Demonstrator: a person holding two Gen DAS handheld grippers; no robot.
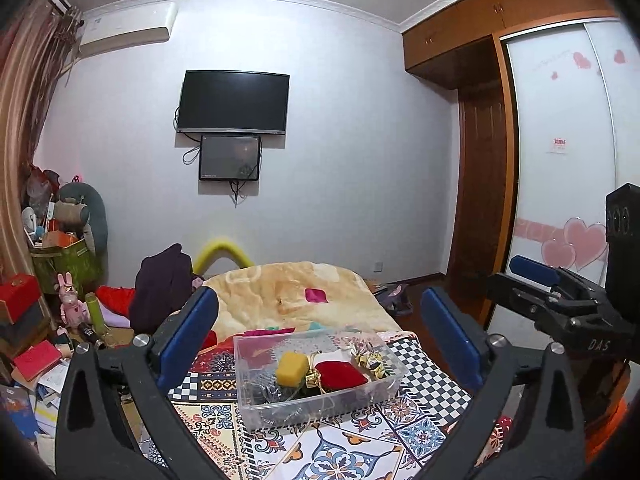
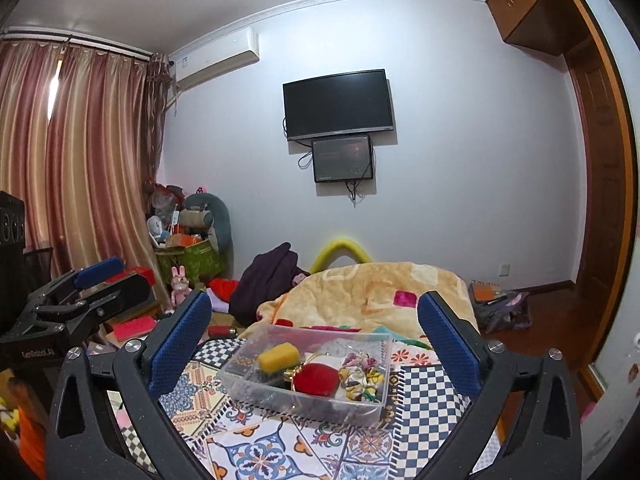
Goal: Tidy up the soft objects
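hovering level above the patterned cloth: left gripper, blue pads spread wide, gripping nothing. hovering alongside, right gripper, equally wide and unladen. sitting just ahead between both: clear plastic bin holding yellow sponge, red pouch, floral scrunchie.
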